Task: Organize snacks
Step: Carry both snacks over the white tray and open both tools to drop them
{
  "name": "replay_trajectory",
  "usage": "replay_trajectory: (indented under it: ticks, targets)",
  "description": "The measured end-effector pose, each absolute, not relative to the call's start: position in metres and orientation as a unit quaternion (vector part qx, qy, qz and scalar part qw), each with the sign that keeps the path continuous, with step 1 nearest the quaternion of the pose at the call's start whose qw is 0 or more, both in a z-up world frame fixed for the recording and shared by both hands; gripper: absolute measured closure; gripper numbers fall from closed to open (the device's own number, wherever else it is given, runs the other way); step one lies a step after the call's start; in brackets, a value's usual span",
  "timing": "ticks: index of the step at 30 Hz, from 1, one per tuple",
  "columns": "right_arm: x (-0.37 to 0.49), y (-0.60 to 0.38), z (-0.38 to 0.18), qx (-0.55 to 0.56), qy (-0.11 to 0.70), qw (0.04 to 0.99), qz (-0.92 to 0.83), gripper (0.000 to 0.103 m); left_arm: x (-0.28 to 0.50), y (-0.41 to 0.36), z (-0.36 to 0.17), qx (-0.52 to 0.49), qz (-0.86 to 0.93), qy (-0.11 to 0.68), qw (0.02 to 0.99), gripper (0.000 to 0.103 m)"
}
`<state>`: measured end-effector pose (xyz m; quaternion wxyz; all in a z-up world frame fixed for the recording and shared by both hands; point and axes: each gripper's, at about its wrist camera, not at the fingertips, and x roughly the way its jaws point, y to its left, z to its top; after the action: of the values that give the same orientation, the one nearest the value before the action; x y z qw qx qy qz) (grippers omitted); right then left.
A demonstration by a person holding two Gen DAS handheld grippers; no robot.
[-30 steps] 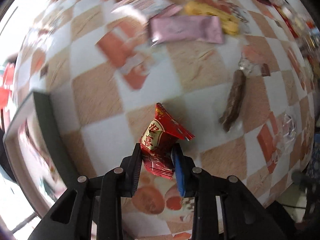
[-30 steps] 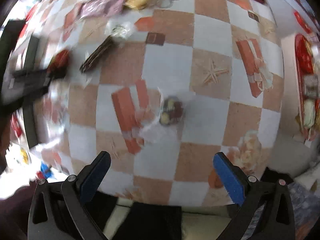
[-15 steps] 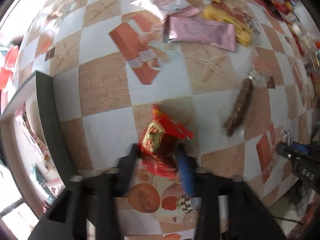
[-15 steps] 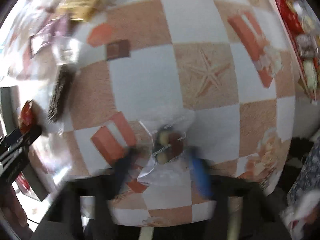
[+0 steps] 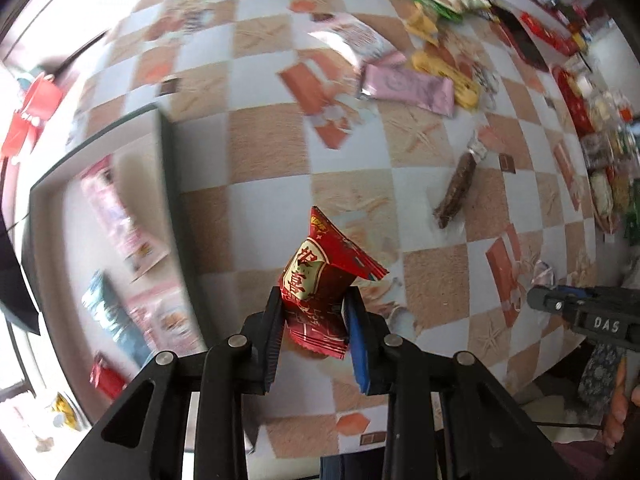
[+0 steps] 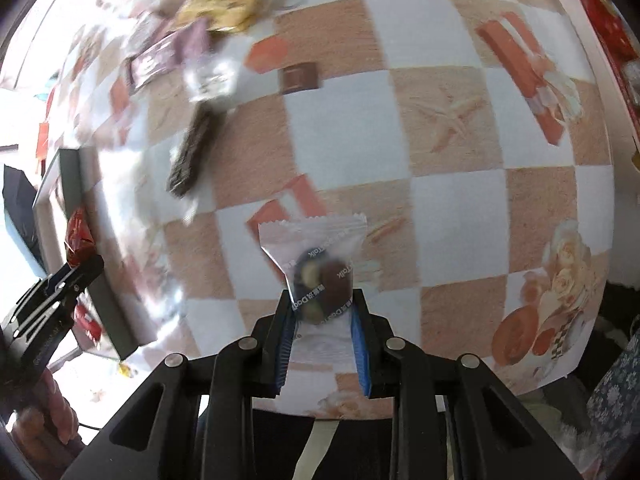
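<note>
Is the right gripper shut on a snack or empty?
Shut: the right gripper pinches the clear packet between both pads.

Checkered tablecloth (image 5: 272, 160) with starfish print; black umbrella (image 6: 18, 216) at edge.

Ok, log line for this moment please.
left gripper: shut on red snack packet | right gripper: shut on clear candy packet | both lifted

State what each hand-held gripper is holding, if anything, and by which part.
Left hand-held gripper: red snack packet, pinched across its lower half. Right hand-held gripper: clear candy wrapper, clamped at the candies in its middle.
</note>
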<state>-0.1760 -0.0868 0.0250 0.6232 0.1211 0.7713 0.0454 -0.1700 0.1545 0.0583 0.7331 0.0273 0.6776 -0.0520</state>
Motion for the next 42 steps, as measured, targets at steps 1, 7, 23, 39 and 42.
replay_trajectory:
  ticks: [1,7,23,39,42]
  targets:
    - [-0.176,-0.076,0.028,0.113,0.771,0.624,0.055,0.075,-0.173,0.161,0.062,0.02,-0.046,0.675,0.736,0.071]
    - [-0.155,-0.009,0.036,0.062,0.766,0.627,0.124,0.075,-0.177,0.221,0.082,-0.029,0.016,0.655,0.755,0.071]
    - [-0.123,0.22,0.072,-0.019,0.736,0.602,0.308,0.075,-0.22,0.337,0.054,-0.098,0.144,0.665,0.726,0.067]
    - [-0.067,0.065,0.031,-0.055,0.748,0.652,0.109,0.0,-0.188,0.272,0.051,-0.053,0.071,0.682,0.726,0.028]
    - [-0.035,0.02,0.028,-0.018,0.74,0.671,0.046,0.0,-0.181,0.253,0.052,-0.042,0.057,0.684,0.726,0.025]
